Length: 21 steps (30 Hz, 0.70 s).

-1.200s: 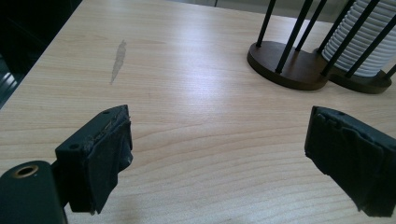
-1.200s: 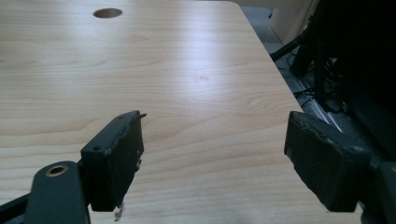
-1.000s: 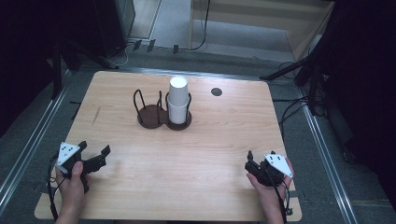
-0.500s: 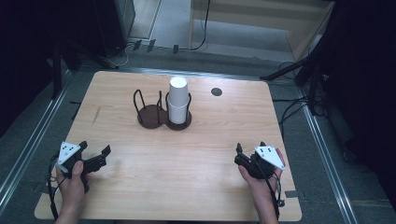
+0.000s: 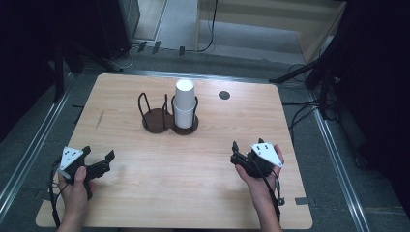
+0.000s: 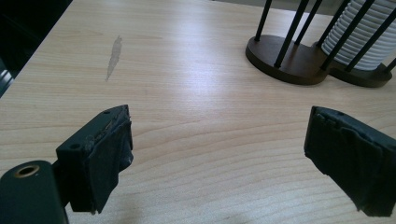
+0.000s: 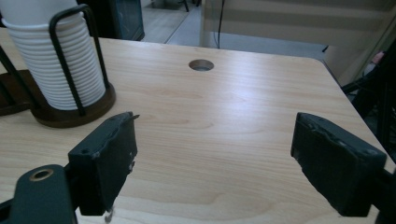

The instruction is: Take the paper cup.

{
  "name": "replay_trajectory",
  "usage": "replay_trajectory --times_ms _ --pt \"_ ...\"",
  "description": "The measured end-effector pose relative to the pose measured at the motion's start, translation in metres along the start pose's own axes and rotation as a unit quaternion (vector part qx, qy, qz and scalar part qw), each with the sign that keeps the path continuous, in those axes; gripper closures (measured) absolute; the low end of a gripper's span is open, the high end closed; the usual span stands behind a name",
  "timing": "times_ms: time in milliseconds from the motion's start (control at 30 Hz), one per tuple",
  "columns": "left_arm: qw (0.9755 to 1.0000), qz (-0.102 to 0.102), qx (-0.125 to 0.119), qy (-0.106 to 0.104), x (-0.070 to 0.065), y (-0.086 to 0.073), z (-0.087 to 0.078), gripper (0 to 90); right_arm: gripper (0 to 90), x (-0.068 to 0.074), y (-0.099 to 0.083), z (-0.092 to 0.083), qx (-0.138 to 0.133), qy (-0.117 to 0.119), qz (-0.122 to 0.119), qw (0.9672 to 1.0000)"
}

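A stack of white paper cups [image 5: 184, 104] stands in the right ring of a dark double cup holder [image 5: 155, 121] at the table's middle back; the left ring is empty. My left gripper [image 5: 99, 154] rests near the front left corner, open, with bare wood between its jaws [image 6: 219, 121]. The holder [image 6: 285, 56] and the cups [image 6: 359, 32] lie ahead of it to the right. My right gripper [image 5: 234, 153] hovers at the front right, and its jaws have just been opening with nothing between them [image 7: 215, 126]. The cups [image 7: 56, 70] stand ahead of it to the left.
A round cable hole [image 5: 224, 95] pierces the wooden table [image 5: 145, 193] right of the holder, also seen as a hole [image 7: 201, 65] in the right gripper view. A pale scuff [image 6: 113, 53] marks the wood at left. Metal rails and cables run around the table.
My right hand has moved left and away from the front edge, rising a little, and its jaws have spread wider. The left hand has stayed where it was.
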<state>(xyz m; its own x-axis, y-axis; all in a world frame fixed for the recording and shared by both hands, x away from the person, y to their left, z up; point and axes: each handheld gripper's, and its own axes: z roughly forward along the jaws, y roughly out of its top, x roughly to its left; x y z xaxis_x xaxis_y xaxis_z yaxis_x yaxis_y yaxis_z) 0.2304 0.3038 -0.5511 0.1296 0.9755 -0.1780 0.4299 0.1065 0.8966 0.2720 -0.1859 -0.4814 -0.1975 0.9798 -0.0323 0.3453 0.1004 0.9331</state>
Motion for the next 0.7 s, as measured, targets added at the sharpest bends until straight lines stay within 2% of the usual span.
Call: replay_trajectory --times_ms 333,633,700 --pt "1.0000 0.001 0.000 0.001 -0.001 0.000 0.000 8.2 14.0 0.029 0.017 0.016 -0.007 0.025 -0.006 0.9997" --pt "1.0000 -0.003 -0.001 0.000 0.000 0.000 0.000 8.2 14.0 0.048 0.027 0.026 -0.009 0.039 -0.010 0.9991" --pt "1.0000 -0.004 -0.002 0.002 -0.001 0.000 0.000 8.2 14.1 0.055 0.032 0.029 -0.010 0.044 -0.010 0.9989"
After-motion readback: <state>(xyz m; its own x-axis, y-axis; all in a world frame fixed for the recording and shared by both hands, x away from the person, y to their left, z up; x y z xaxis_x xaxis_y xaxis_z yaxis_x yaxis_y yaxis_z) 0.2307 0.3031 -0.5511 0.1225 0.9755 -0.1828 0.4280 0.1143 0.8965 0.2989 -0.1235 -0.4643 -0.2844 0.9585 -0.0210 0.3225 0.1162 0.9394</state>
